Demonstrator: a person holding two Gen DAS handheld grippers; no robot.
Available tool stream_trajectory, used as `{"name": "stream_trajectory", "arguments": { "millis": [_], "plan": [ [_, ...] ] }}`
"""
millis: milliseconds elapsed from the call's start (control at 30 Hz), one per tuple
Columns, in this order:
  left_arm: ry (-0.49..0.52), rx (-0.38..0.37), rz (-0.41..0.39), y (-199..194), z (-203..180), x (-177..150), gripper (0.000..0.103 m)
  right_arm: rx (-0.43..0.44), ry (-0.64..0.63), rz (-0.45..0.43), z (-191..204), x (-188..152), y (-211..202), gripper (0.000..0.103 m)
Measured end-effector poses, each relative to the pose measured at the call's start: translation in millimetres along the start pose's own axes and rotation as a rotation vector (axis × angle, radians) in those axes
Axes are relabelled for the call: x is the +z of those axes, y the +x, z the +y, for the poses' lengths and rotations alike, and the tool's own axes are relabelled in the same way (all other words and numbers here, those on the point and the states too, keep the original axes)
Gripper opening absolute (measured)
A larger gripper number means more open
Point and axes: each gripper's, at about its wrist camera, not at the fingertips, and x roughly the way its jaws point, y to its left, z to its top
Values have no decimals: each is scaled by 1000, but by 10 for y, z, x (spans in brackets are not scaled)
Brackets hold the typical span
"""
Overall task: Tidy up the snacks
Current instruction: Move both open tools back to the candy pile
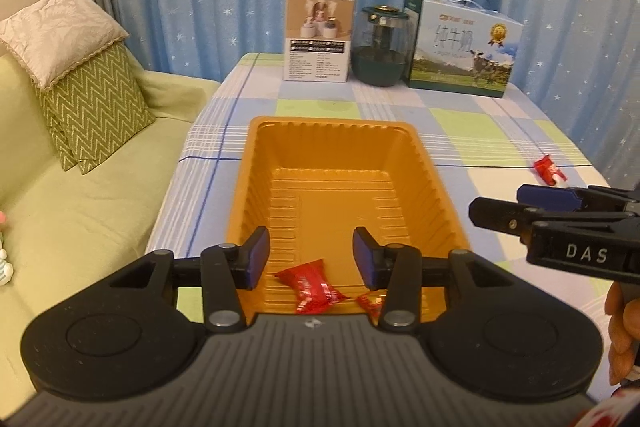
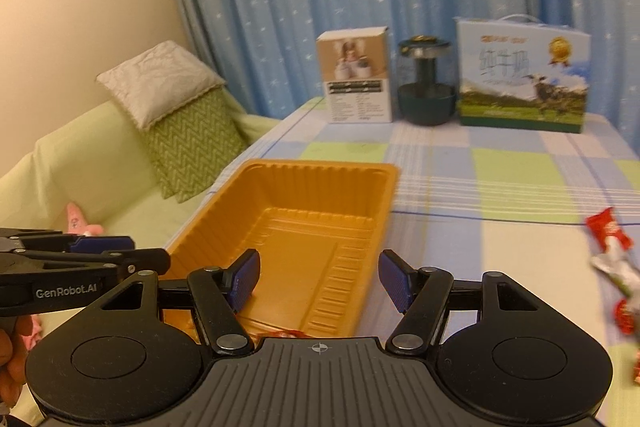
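— Item: red candies [image 1: 310, 285] were logged inside the orange tray [image 1: 434, 179]; others [image 2: 610, 233] lay loose on the surface [image 2: 500, 235], right of it.

— Fingers?

— Left gripper [image 1: 312, 257], right gripper [image 2: 318, 281]: spread, empty. Collection judged under way; a loose candy was to be fetched.

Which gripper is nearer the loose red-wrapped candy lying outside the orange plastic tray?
Right. The right gripper sits just short of the red-wrapped candy on the tablecloth; the left gripper hangs open over the orange plastic tray, farther away.
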Motion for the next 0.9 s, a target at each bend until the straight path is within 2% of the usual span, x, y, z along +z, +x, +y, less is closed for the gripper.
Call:
{"name": "stream_trajectory", "arguments": {
  "millis": [200, 400, 500, 567, 600, 633, 700, 900],
  "plan": [
    [29, -44, -16, -150, -314, 21, 45, -76, 22, -25, -236, 21, -424, 66],
    [67, -98, -23, -229, -748, 46, 52, -164, 53, -59, -615, 34, -918, 66],
    [91, -133, -23, -236, -1009, 47, 61, -216, 63, -65, -833, 17, -1160, 66],
    [112, -155, -24, -232, -1194, 44, 72, -253, 76, -63, -990, -4, -1295, 66],
    [122, -166, -24, -228, -1285, 42, 74, -270, 82, -62, -1071, -22, -1364, 68],
    [133, -176, -21, -209, -1388, 35, 77, -287, 89, -59, -1145, -44, -1424, 77],
    [155, -199, -17, -193, -1563, 18, 78, -319, 102, -67, -1291, -88, -1545, 86],
    [221, -257, -2, -79, -2056, -62, 89, -391, 132, -42, -1713, -278, -1748, 87]
  ]
}}
